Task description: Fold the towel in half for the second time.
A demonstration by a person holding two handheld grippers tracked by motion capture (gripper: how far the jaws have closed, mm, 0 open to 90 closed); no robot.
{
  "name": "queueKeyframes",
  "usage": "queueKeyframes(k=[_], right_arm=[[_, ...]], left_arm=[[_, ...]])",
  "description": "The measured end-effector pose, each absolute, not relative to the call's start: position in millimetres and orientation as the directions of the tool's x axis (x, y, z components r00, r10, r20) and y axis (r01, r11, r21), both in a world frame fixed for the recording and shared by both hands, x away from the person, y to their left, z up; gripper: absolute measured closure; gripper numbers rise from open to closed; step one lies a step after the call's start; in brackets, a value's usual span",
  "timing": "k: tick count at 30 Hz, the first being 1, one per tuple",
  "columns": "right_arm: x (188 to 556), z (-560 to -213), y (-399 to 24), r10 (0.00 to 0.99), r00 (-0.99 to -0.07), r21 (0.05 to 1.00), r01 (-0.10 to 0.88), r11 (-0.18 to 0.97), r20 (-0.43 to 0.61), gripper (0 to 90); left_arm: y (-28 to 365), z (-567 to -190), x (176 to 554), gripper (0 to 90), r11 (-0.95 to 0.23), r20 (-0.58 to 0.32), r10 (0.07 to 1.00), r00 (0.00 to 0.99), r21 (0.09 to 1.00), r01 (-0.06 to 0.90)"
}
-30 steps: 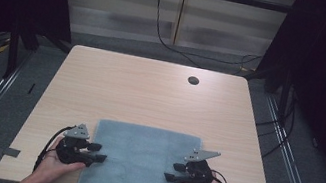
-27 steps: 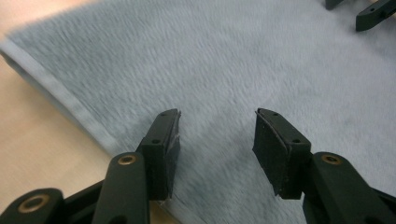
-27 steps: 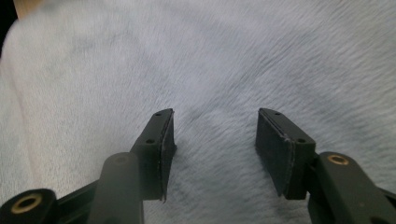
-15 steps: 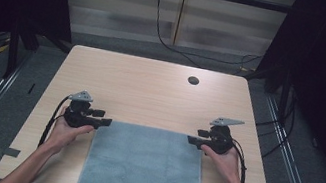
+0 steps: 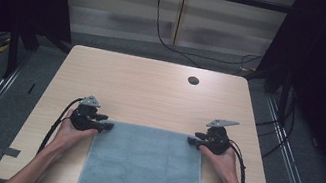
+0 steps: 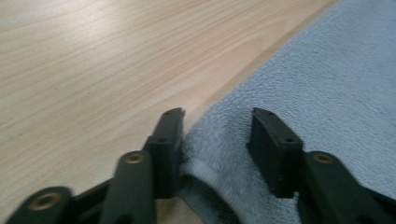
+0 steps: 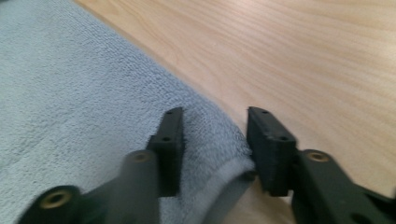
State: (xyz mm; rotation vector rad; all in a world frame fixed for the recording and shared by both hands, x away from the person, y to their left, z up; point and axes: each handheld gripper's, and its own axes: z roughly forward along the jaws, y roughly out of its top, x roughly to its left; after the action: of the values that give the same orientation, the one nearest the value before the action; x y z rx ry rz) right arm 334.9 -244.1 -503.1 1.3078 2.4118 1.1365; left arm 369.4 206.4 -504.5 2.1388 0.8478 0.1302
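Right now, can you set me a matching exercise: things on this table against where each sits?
Things:
1. left tool
2. right tool
3. towel
4. round hole

Places:
A. far right part of the table top
B. towel's far right corner
C. spread flat at the near edge, between the hands
D. towel's far left corner

Pairs: 1-D, 2-B, 3-C, 4-A

Left claw (image 5: 106, 126) and right claw (image 5: 191, 140) low, facing inward, jaws just closing, part-open
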Motion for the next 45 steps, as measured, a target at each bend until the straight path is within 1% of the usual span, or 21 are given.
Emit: queueKeyframes(k=[2, 3, 4, 6, 9, 10, 11, 12, 14, 16, 20, 21, 23, 30, 32, 34, 35, 36, 40, 43, 45], right_arm=[[333, -504, -245, 0.766, -0.606, 0.692, 0.648, 0.319, 0.214, 72.2], [333, -504, -245, 0.766, -0.606, 0.692, 0.648, 0.319, 0.214, 72.2], [332, -504, -245, 0.759, -0.607, 0.689, 0.654, 0.31, 0.234, 77.8], [332, -502, -245, 0.754, -0.612, 0.698, 0.648, 0.305, 0.239, 82.1], [332, -499, -247, 0.751, -0.609, 0.715, 0.642, 0.277, 0.255, 83.8], [333, -494, -250, 0.744, -0.612, 0.734, 0.63, 0.254, 0.268, 84.4], [333, -494, -250, 0.744, -0.612, 0.734, 0.63, 0.254, 0.268, 84.4], [334, -488, -253, 0.742, -0.609, 0.748, 0.623, 0.227, 0.282, 84.7], [338, -482, -251, 0.743, -0.613, 0.758, 0.611, 0.229, 0.269, 84.8], [341, -477, -250, 0.744, -0.612, 0.765, 0.604, 0.221, 0.268, 84.9], [346, -471, -250, 0.747, -0.609, 0.781, 0.59, 0.202, 0.267, 84.9], [353, -468, -252, 0.745, -0.604, 0.792, 0.586, 0.173, 0.285, 85.0], [359, -463, -252, 0.751, -0.602, 0.793, 0.582, 0.178, 0.273, 85.1], [372, -438, -254, 0.756, -0.602, 0.83, 0.538, 0.146, 0.257, 85.2], [377, -428, -254, 0.766, -0.602, 0.839, 0.52, 0.161, 0.226, 85.2], [380, -422, -256, 0.77, -0.595, 0.843, 0.517, 0.145, 0.232, 85.2], [383, -420, -257, 0.762, -0.593, 0.842, 0.526, 0.123, 0.259, 85.2], [385, -418, -258, 0.765, -0.588, 0.84, 0.53, 0.118, 0.264, 85.4], [391, -411, -259, 0.775, -0.584, 0.839, 0.527, 0.133, 0.244, 85.4], [398, -394, -263, 0.785, -0.575, 0.861, 0.496, 0.111, 0.23, 85.6], [401, -385, -263, 0.79, -0.576, 0.868, 0.482, 0.117, 0.213, 85.6]], left_arm=[[209, -505, 368, 67.7, -0.441, -0.2, 0.6, 0.775, 0.726, 0.528], [209, -505, 368, 73.6, -0.441, -0.2, 0.6, 0.775, 0.726, 0.528], [209, -505, 366, 77.3, -0.442, -0.21, 0.593, 0.777, 0.721, 0.533], [208, -504, 366, 80.9, -0.436, -0.217, 0.597, 0.772, 0.72, 0.54], [211, -504, 368, 81.6, -0.41, -0.242, 0.599, 0.763, 0.727, 0.552], [214, -500, 370, 81.7, -0.383, -0.256, 0.6, 0.758, 0.74, 0.553], [214, -500, 370, 81.4, -0.383, -0.256, 0.6, 0.758, 0.74, 0.553], [214, -494, 371, 81.5, -0.351, -0.26, 0.613, 0.746, 0.756, 0.552], [212, -488, 373, 82.0, -0.349, -0.254, 0.609, 0.752, 0.765, 0.541], [214, -482, 376, 82.3, -0.3, -0.276, 0.606, 0.746, 0.789, 0.536], [214, -476, 380, 82.2, -0.282, -0.274, 0.619, 0.736, 0.797, 0.534], [213, -472, 388, 82.4, -0.271, -0.279, 0.63, 0.725, 0.796, 0.542], [213, -471, 390, 82.6, -0.268, -0.276, 0.633, 0.723, 0.798, 0.54], [212, -447, 407, 82.7, -0.242, -0.263, 0.642, 0.721, 0.822, 0.515], [209, -436, 414, 83.1, -0.222, -0.262, 0.639, 0.723, 0.837, 0.5], [206, -428, 418, 83.9, -0.229, -0.245, 0.634, 0.733, 0.847, 0.481], [206, -428, 418, 83.9, -0.229, -0.245, 0.634, 0.733, 0.847, 0.481], [204, -421, 422, 84.0, -0.225, -0.24, 0.641, 0.729, 0.849, 0.477], [203, -411, 429, 83.9, -0.211, -0.234, 0.647, 0.726, 0.86, 0.465], [205, -398, 439, 83.9, -0.194, -0.227, 0.657, 0.718, 0.871, 0.452], [205, -390, 443, 83.9, -0.175, -0.23, 0.659, 0.716, 0.879, 0.443]])
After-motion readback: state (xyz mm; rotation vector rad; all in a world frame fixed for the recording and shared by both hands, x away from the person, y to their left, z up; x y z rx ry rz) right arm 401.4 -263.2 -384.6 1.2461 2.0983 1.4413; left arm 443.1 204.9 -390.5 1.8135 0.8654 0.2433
